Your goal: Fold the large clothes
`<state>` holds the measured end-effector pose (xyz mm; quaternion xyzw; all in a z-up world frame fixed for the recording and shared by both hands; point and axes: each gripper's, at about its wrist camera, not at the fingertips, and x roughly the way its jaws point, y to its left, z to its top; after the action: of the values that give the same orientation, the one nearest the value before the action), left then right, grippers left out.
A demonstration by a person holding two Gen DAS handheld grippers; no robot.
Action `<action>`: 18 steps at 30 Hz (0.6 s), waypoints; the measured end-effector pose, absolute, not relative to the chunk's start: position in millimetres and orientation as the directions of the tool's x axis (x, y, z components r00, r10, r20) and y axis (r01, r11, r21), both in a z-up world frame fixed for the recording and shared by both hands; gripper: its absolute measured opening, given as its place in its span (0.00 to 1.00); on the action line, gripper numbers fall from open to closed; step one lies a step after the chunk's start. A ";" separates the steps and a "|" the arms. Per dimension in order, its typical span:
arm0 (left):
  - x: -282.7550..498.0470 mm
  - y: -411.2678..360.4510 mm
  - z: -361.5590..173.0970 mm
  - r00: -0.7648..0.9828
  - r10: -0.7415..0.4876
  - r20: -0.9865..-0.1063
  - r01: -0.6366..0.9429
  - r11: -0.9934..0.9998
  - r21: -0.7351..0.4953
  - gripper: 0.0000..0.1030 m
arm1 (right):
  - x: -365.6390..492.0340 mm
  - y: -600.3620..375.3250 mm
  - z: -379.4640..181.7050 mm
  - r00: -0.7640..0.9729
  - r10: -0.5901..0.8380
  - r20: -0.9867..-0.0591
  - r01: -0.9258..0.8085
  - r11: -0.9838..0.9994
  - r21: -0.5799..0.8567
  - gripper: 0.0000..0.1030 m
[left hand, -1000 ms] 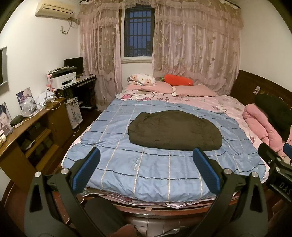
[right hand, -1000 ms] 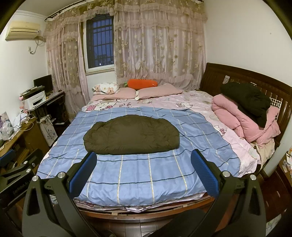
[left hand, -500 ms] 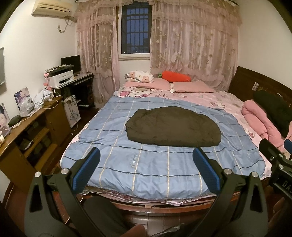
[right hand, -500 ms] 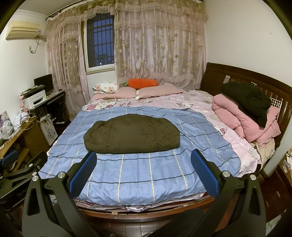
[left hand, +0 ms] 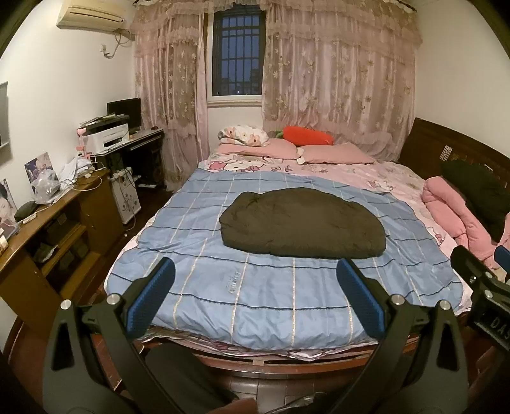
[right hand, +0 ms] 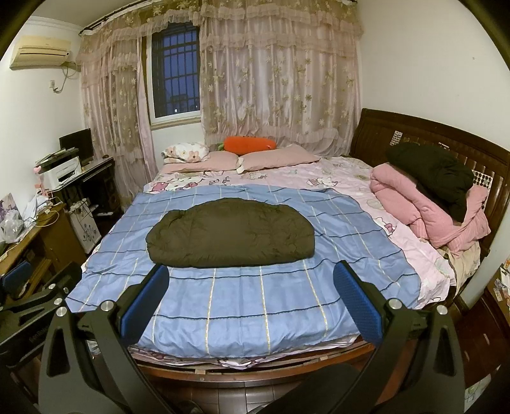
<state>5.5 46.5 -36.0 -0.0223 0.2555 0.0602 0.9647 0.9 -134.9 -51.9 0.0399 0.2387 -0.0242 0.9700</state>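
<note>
Bedroom scene, seen from the foot of a wide bed [left hand: 318,360]. Dark olive padded garment [left hand: 302,223], folded into a rounded, half-oval bundle, lying flat in the middle of a blue checked quilt [left hand: 255,296], straight folded edge toward the near side, curved edge toward the far side. Quilt spread over a pink cartoon-print sheet [right hand: 334,172].

Left gripper [left hand: 255,286] held above the near end of the bed, blue-padded fingers [left hand: 149,299] spread wide, jaws apart and holding nothing, well short of the garment. Right gripper [right hand: 250,286] likewise raised over the near edge of the quilt, jaws apart and empty, tips close to the garment's straight edge in the right wrist view but not touching it. Part of the right gripper also visible at the right edge of the left wrist view, part of the left at the left edge of the right wrist view.

Far end: two pink pillows [left hand: 338,153], a floral pillow [left hand: 245,135] and an orange carrot-shaped cushion [left hand: 307,135], below lace curtains [left hand: 338,79] and a barred window [left hand: 239,57]. Right side: pink bundled bedding [right hand: 424,207] with a second dark garment [right hand: 436,172] on top, against a wooden headboard [right hand: 414,133]. Left side: wooden desk [left hand: 47,229] with clutter, printer [left hand: 108,135] farther back, air conditioner [left hand: 91,14] high on the wall.
</note>
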 end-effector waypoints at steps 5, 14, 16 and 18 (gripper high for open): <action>3.9 49.0 -33.9 0.863 0.104 -0.494 -0.124 0.992 -0.006 0.98 | 1.5 -134.3 -52.1 0.884 -0.030 -0.467 0.068 0.996 0.065 0.99; 0.3 48.5 -36.2 0.866 0.088 -0.492 -0.110 0.994 -0.015 0.98 | 1.5 -133.7 -51.7 0.884 -0.029 -0.466 0.067 0.996 0.064 0.99; 0.9 47.7 -35.9 0.869 0.077 -0.489 -0.105 0.994 -0.029 0.98 | 1.8 -133.7 -51.7 0.884 -0.029 -0.466 0.067 0.996 0.064 0.99; 0.4 48.1 -36.0 0.868 0.080 -0.490 -0.105 0.994 -0.023 0.98 | 1.9 -133.6 -51.6 0.884 -0.029 -0.467 0.066 0.996 0.064 0.99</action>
<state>0.4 48.1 -36.0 -0.0243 0.2522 0.0479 0.9662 1.9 -133.6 -51.6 0.0393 0.2396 -0.0244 0.9698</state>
